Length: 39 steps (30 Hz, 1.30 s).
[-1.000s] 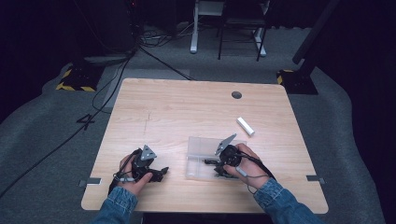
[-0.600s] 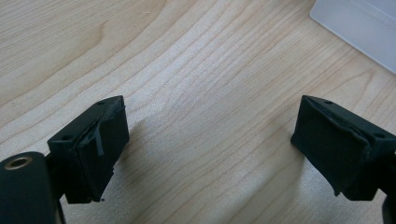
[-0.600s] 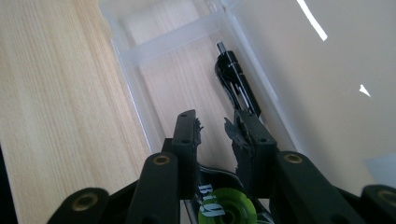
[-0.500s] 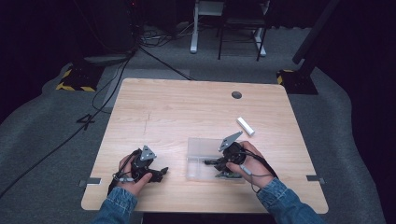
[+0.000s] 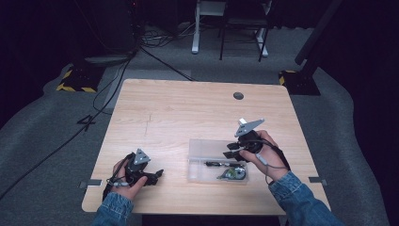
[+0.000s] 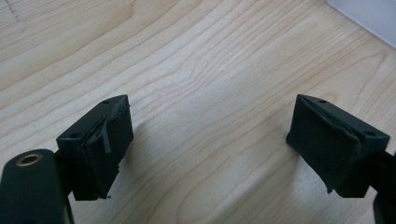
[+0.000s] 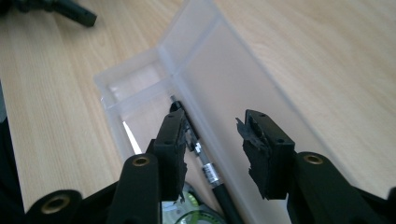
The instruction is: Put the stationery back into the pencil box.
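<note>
The tabletop is the biggest thing here: a pale wood-grain slab with rounded corners and a small round dark grommet hole toward 1 o'clock. It stands on grey carpet, and black cables trail across the floor at 10 o'clock beside a yellow-and-black striped block. White desk legs and dark chair legs stand beyond the far edge at 12 o'clock.

Next in size is a clear plastic box, rectangular, thin-walled and frosted, lying near the front edge at about 5 o'clock from the tabletop's centre. The right gripper view shows it split by a low wall into a long trough and a smaller end cell. A slim black pen with a silver band lies lengthwise in the box, and a round green-and-silver object sits at the box's near end; what it is cannot be told.

The right gripper, black with a grey three-cornered plate on top, hovers at the box's 3 o'clock end, its fingers spread apart over the pen without gripping it.

The left gripper rests at 7 o'clock, well apart from the box. Its padded black fingers are spread wide over bare wood, holding nothing.
</note>
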Available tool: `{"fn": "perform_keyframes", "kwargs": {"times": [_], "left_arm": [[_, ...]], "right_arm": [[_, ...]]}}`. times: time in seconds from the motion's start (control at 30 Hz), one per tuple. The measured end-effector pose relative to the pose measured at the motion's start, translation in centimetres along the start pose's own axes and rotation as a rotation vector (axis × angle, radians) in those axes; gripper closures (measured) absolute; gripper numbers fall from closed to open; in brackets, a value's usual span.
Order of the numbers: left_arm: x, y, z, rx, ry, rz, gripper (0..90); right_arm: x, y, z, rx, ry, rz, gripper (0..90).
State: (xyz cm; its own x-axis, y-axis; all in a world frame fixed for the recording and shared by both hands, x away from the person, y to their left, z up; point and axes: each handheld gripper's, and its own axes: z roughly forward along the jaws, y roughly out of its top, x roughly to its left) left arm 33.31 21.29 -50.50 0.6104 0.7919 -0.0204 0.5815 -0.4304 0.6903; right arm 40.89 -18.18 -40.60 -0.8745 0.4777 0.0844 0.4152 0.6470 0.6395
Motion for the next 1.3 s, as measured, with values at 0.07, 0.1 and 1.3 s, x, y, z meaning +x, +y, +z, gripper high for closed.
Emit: {"fn": "perform_keyframes", "kwargs": {"times": [0.07,0.1,1.3], "left_arm": [[0.1,-0.2,-0.2,0.003,0.001,-0.002,14.0],[0.1,-0.3,-0.4,0.003,0.011,-0.002,14.0],[0.4,-0.9,-0.9,0.007,0.008,-0.007,13.3]], "right_arm": [[-0.6,0.2,-0.6,-0.016,-0.010,0.014,58.9],[-1.1,0.3,-0.9,-0.023,-0.017,0.019,58.2],[-14.6,-1.7,3.5,0.052,-0.354,0.284,50.5]]}}
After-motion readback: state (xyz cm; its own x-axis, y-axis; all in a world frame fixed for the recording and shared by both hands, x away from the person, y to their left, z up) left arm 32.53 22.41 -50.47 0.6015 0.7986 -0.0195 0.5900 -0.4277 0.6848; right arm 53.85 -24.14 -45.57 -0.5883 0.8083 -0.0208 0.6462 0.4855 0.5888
